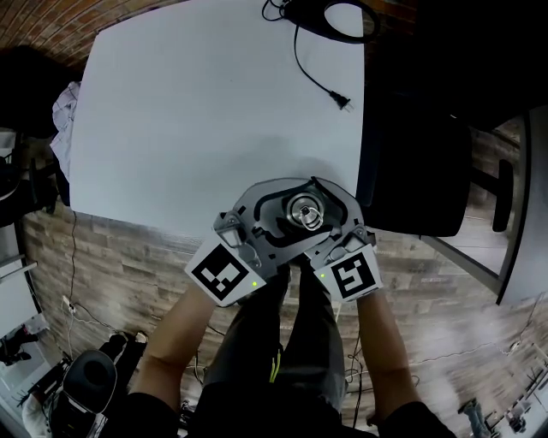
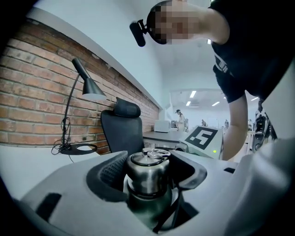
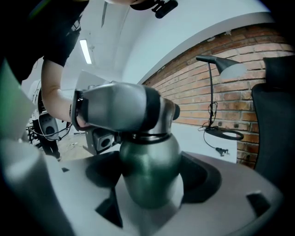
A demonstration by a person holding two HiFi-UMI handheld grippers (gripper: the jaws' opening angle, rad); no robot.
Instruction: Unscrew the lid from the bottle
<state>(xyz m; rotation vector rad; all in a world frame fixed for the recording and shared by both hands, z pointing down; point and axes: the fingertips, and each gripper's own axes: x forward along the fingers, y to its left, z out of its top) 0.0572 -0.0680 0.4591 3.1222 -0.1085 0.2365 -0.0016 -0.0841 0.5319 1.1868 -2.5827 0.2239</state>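
A dark green bottle (image 3: 150,177) with a steel lid (image 2: 147,170) is held upright over the white table's (image 1: 205,111) near edge; from above the lid (image 1: 304,211) shows as a shiny round cap with a ring. My left gripper (image 2: 150,168) comes in from the left, its pads (image 2: 113,173) standing against both sides of the lid. Lower down, my right gripper (image 3: 150,179) is shut on the green body. In the right gripper view the left gripper's grey jaw wraps the lid above the bottle's shoulder. Both marker cubes (image 1: 224,274) sit side by side near my forearms.
A black lamp base (image 1: 338,17) with its cord and plug (image 1: 341,101) lies at the table's far right. A black office chair (image 1: 419,171) stands to the right of the table. Brick wall (image 2: 32,92) runs behind. Cloth (image 1: 67,115) hangs off the table's left edge.
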